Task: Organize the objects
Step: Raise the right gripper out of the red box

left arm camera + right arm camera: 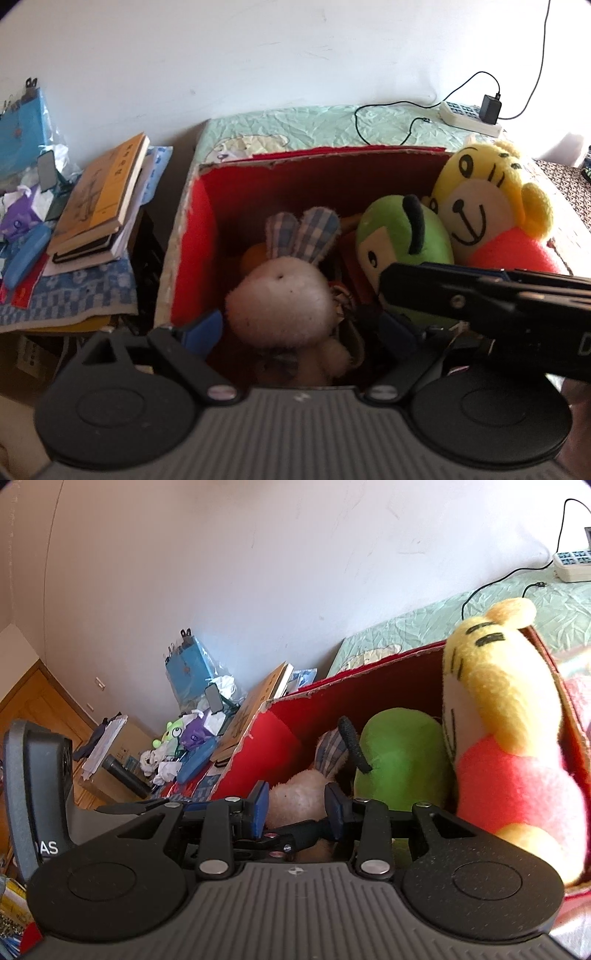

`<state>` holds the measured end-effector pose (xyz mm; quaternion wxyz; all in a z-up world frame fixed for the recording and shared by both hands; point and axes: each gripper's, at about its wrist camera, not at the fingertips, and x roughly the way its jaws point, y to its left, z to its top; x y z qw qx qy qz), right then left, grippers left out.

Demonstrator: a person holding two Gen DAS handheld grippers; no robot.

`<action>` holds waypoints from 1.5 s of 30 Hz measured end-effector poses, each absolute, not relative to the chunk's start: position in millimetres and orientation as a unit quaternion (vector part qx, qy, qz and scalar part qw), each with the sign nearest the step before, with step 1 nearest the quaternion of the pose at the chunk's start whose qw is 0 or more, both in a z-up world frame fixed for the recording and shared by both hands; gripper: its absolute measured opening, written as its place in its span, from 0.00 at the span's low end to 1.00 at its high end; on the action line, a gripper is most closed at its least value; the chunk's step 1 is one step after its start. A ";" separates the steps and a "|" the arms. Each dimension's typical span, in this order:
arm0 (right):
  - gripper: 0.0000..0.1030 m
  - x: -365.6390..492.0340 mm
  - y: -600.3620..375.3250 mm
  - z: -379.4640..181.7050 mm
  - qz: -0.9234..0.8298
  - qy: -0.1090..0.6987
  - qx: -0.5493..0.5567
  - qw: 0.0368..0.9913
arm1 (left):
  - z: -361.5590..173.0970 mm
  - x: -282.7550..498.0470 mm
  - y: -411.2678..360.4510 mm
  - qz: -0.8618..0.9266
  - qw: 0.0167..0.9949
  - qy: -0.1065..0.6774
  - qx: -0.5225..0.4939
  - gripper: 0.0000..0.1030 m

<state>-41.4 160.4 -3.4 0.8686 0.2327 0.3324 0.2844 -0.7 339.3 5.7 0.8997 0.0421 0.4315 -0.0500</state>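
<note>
— Left wrist view first, largest item: what do we list?
— Red-lined box (207,236), ahead of our left gripper (303,328), whose fingers stand spread wide on either side of the white rabbit (284,306), not touching it.
— Next?
— Yellow bear (491,199) in the box's far right corner, beyond the right finger; green plush (402,236) just beside it.
— And our right gripper (297,810)?
— Fingers parted, gripping nothing; rabbit just past the tips, green plush ahead-right.
— Outside the box?
— Stack of books (99,199), well left of the fingers.
</note>
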 end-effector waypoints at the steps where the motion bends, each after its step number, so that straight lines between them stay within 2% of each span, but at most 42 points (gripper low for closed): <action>1: 0.34 -42.7 159.6 -3.5 0.283 0.331 0.233 0.870 | 6.5 -1.3 338.9 -0.047 0.900 0.431 0.044 0.91; 25: 0.34 -64.9 139.1 -1.1 0.298 0.284 0.225 0.883 | 18.0 -27.3 320.6 0.016 0.900 0.432 0.066 0.91; 45: 0.35 -59.3 77.1 0.5 0.395 0.308 0.226 0.835 | 33.8 -54.3 275.3 0.146 0.889 0.433 0.027 0.91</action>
